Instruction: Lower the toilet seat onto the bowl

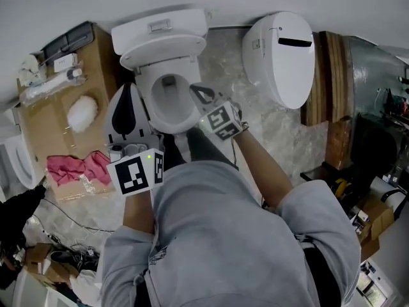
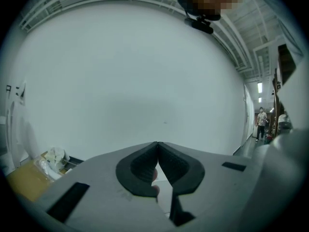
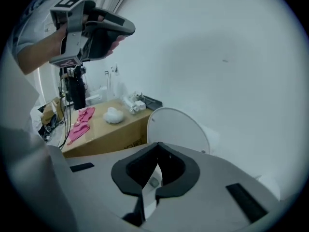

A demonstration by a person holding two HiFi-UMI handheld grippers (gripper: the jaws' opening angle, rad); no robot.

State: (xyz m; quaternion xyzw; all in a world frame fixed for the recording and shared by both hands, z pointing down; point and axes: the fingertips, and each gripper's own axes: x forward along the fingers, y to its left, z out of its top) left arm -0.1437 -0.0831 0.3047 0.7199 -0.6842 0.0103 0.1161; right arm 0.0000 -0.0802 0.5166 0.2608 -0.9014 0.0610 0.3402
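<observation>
**Both grippers closed and empty; toilet seat not yet lowered.**
The right gripper (image 1: 199,92), jaws together on nothing, is the nearer one and hangs over the bowl (image 1: 148,107) at its 3 o'clock rim. The left gripper (image 2: 158,145), also shut and empty, stands at the bowl's 9 o'clock. The seat (image 1: 163,50) stands upright at the right gripper's 11 o'clock, with its hinge line running crosswise.

Left gripper (image 2: 157,145) jaws together at tips, facing white wall (image 2: 135,81); cardboard box (image 2: 23,183) lower left
</observation>
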